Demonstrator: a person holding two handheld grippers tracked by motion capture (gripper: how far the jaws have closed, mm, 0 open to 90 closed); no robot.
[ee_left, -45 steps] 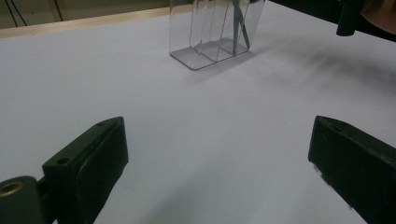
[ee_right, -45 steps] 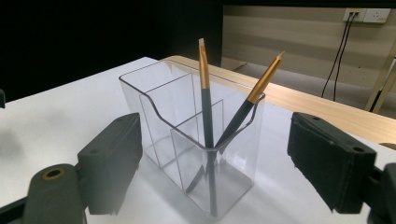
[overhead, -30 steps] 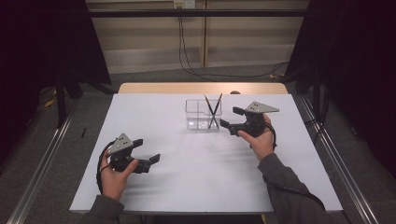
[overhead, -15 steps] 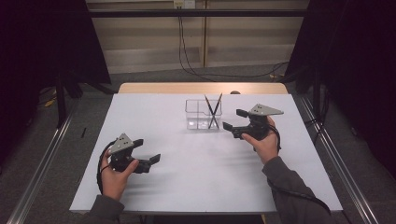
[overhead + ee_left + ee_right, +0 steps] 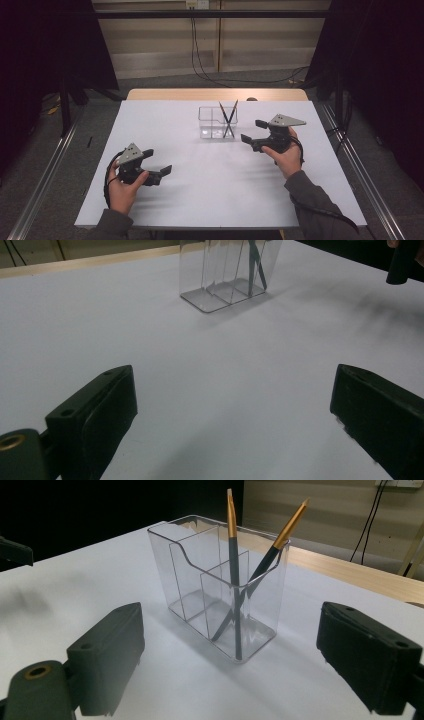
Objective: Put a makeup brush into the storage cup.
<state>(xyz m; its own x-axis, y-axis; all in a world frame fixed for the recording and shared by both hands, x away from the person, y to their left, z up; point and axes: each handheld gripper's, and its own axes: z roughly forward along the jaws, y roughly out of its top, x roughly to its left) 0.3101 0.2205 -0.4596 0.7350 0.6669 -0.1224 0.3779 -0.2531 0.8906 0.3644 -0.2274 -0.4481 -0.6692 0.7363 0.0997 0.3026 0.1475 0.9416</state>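
A clear plastic pen holder (image 5: 212, 122) with several compartments stands upright at the middle back of the white table (image 5: 210, 195). Two dark pens with gold tops (image 5: 228, 116) lean crossed in its right compartment. My right gripper (image 5: 252, 131) is open just right of the holder, pointing at it, with nothing between its jaws. In the right gripper view the holder (image 5: 200, 580) and pens (image 5: 232, 540) sit a short way beyond the open gripper (image 5: 232, 640). My left gripper (image 5: 158, 161) is open and empty near the front left; its view shows the holder (image 5: 220, 270) far ahead of that gripper (image 5: 230, 410).
A wooden strip (image 5: 215, 94) runs along the table's far edge. Metal rails (image 5: 367, 180) lie on the floor at both sides, and cables (image 5: 200, 55) hang at the back wall. The right gripper's jaw tip (image 5: 400, 262) pokes into the left gripper view's top right.
My right gripper has drawn back a little from the holder, to the right and toward the person. The left gripper has stayed still.
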